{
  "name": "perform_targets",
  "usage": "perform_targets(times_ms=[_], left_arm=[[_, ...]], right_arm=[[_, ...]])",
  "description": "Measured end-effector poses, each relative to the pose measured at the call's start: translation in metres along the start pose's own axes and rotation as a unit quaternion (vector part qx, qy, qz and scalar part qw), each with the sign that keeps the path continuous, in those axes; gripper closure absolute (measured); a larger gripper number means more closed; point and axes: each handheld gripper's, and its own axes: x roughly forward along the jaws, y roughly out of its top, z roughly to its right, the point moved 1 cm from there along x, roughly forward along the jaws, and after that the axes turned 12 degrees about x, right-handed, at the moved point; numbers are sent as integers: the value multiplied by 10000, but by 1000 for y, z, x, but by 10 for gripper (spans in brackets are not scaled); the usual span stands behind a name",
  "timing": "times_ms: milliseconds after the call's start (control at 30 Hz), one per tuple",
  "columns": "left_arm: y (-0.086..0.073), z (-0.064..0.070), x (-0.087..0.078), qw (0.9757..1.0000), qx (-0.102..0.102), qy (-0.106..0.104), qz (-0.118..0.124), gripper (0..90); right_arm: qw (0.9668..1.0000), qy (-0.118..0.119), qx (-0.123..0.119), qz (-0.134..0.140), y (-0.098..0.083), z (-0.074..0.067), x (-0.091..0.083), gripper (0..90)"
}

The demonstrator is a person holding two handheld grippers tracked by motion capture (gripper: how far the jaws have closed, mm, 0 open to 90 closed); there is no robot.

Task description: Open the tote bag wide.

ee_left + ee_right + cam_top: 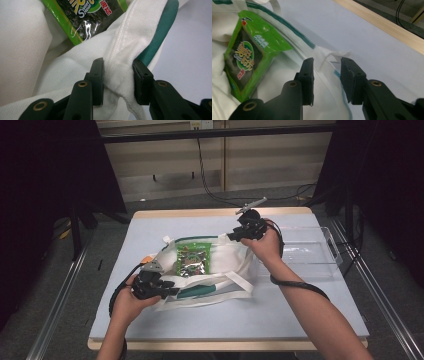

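A white tote bag with green trim lies open on the table. A green snack packet rests in its mouth. At the bag's near-left rim, my left gripper is shut on a bunched fold of white fabric beside the green trim, with the packet just beyond. My right gripper is at the bag's far-right corner. In the right gripper view it stands open, with the bag's corner and strap between and below the jaws and the packet to their left.
A clear plastic tray sits at the table's right side, just past my right hand. The pale blue table top has a wooden far edge. Cables trail over the floor behind the table.
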Motion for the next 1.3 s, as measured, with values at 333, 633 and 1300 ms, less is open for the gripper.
perform_targets(times_ms=[333,633,1300], left_arm=[[1,1,-3,9999,82,7,-82,743],[-2,2,-2,9998,125,-114,-63,760],[-7,1,1,9993,95,-353,-90,750]], right_arm=[[9985,386,-153,-367,-14,-17,22,843],[9978,298,24,-596,-30,-19,45,897],[9985,111,117,-521,-34,-16,52,896]])
